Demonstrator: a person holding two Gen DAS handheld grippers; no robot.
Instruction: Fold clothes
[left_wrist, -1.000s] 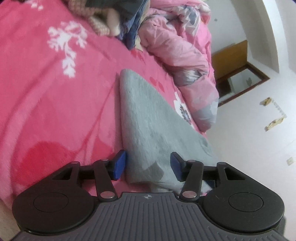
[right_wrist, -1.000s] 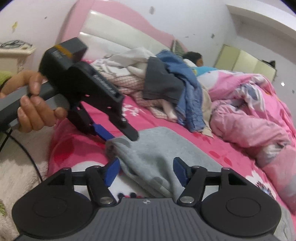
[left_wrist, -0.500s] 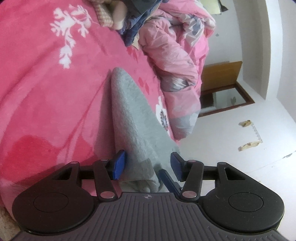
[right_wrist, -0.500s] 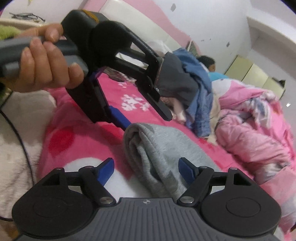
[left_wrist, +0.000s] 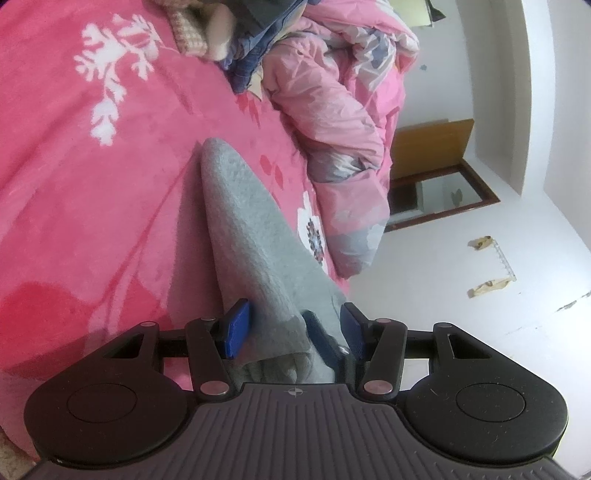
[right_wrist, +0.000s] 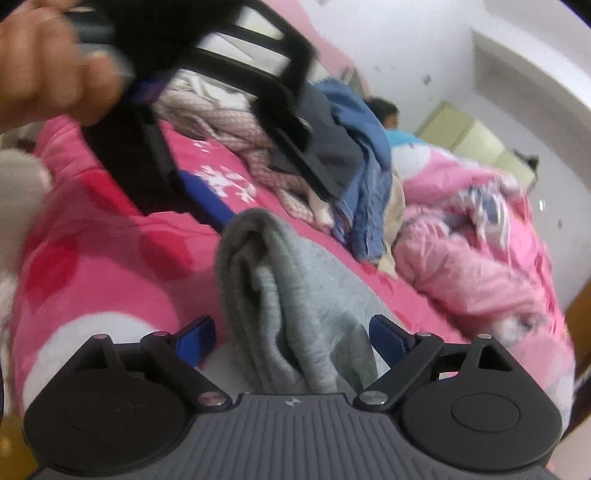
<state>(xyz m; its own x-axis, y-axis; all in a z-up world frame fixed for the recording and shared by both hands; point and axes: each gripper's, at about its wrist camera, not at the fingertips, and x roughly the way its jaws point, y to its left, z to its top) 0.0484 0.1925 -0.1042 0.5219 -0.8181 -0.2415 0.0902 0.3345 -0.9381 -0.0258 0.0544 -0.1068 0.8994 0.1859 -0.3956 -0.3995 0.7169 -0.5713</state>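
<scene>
Left wrist view: left gripper at lower centre, blue pads about half apart, straddling the near end of the folded grey garment; whether they pinch it cannot be told. The garment runs up the frame's middle on the pink blanket.

Right wrist view: right gripper, jaws opening and wide, garment between them, pads clear of it. A hand, upper left, blurred, holds the left gripper. Clothes pile at upper centre.

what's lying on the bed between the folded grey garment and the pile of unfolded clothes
Only bare pink bedspread, as the right wrist view shows: nothing lies between the grey garment and the clothes pile.
</scene>
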